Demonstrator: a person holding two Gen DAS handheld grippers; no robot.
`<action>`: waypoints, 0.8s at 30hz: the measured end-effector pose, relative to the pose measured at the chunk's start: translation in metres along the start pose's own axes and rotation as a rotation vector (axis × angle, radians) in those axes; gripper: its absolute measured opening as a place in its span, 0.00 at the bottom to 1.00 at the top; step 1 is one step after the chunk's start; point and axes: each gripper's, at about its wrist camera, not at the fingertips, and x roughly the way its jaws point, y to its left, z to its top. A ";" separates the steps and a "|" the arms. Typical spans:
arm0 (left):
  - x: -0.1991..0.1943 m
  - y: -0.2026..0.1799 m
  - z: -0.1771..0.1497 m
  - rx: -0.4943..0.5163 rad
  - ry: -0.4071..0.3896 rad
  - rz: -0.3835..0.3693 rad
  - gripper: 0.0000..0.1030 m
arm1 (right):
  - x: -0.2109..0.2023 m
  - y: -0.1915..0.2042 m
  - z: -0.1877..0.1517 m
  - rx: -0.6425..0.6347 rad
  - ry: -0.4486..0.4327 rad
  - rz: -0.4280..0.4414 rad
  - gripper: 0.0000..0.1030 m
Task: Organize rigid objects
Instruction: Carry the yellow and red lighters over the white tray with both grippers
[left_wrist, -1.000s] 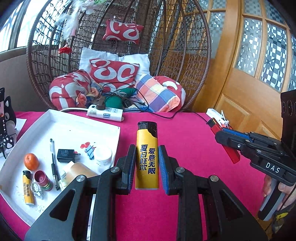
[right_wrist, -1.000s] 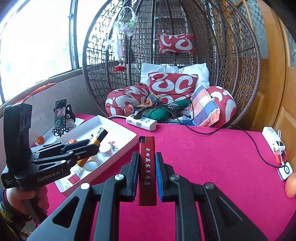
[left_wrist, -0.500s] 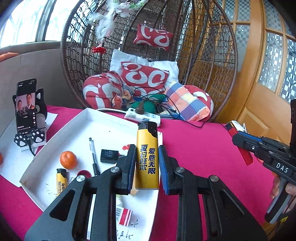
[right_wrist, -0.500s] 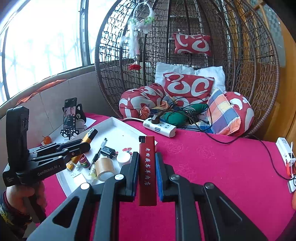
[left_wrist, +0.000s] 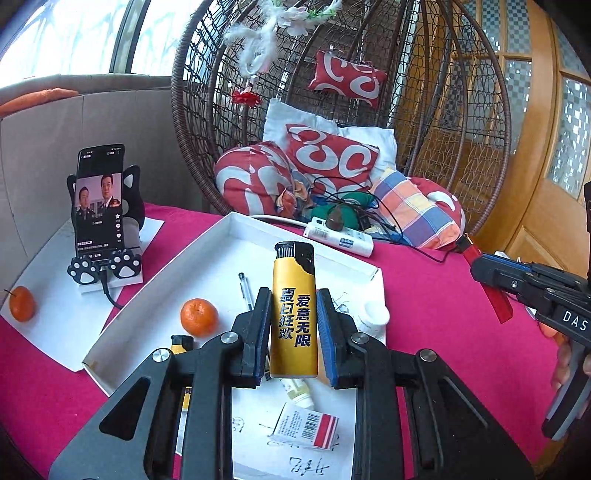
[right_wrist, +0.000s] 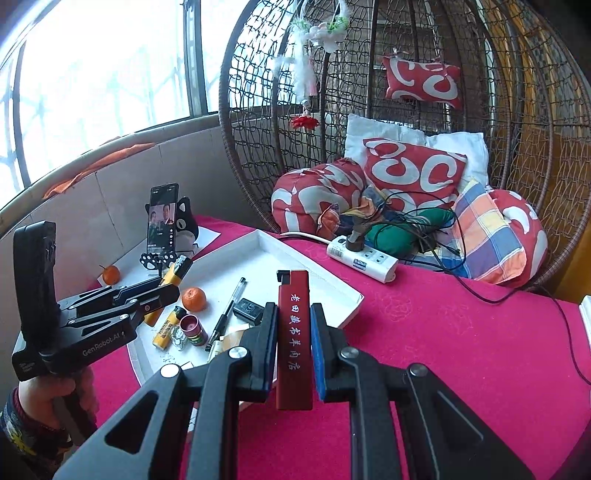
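Your left tongs (left_wrist: 291, 328) grip the tall yellow plastic lighter (left_wrist: 293, 310) upright over the shallow white tray (left_wrist: 207, 240); your right tongs (right_wrist: 293, 347) clamp the slim red lighter (right_wrist: 293, 339) beside its near-right rim, farther out

Yellow lighter (left_wrist: 293, 314): black top, blue and black Chinese lettering, upright, clamped between the left gripper's (left_wrist: 292, 332) pads above the white tray (left_wrist: 229, 236).

Red lighter (right_wrist: 293, 336): slim, white lettering down its face, black cap, upright, pinched in the right gripper (right_wrist: 293, 347) at the tray's near right edge.

In tray: tangerine (left_wrist: 198, 316), second yellow lighter (right_wrist: 167, 326) lying flat, black pen (right_wrist: 225, 314), small black box (right_wrist: 249, 307), white jar (left_wrist: 373, 314), red-and-white carton (left_wrist: 308, 430).
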 end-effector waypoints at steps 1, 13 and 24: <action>0.001 0.003 0.000 -0.004 0.001 0.004 0.23 | 0.003 0.003 0.001 -0.005 0.004 0.003 0.15; 0.005 0.031 -0.003 -0.030 0.017 0.057 0.23 | 0.037 0.024 0.009 -0.025 0.047 0.050 0.15; 0.046 0.042 0.020 -0.019 0.074 0.055 0.23 | 0.075 0.028 0.014 0.014 0.071 0.053 0.15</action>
